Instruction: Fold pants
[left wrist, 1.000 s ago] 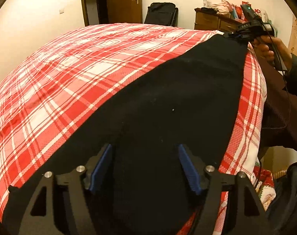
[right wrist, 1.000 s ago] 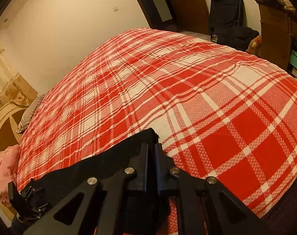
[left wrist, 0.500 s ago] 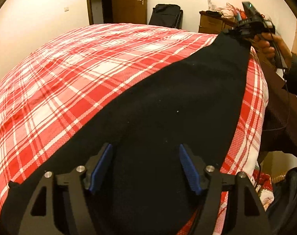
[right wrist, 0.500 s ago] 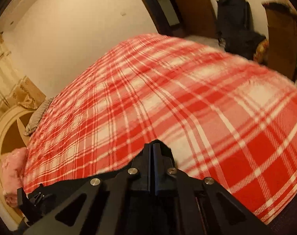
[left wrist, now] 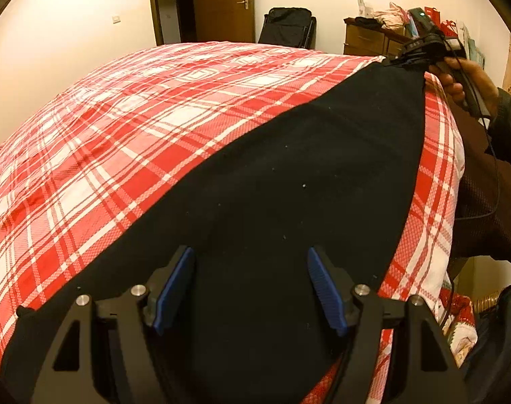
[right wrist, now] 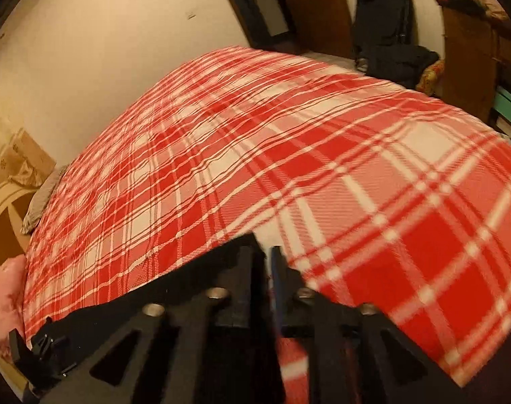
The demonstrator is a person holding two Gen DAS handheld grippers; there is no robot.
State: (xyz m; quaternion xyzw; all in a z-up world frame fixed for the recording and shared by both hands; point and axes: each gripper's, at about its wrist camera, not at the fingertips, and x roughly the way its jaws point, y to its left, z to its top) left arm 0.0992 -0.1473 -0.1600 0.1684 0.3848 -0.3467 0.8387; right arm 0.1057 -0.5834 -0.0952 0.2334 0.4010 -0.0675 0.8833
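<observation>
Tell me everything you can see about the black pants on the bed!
The black pants are plain, dark and soft-looking, with tiny pale lint specks. They lie flat and smooth along the near edge of the bed, on the red and white checked blanket, in one long shape that narrows toward the far end. The left hand-held gripper sits over the wide end, blue pads spread apart. At the narrow end the right hand-held gripper is opening, the corner of the pants beside its fingers.
</observation>
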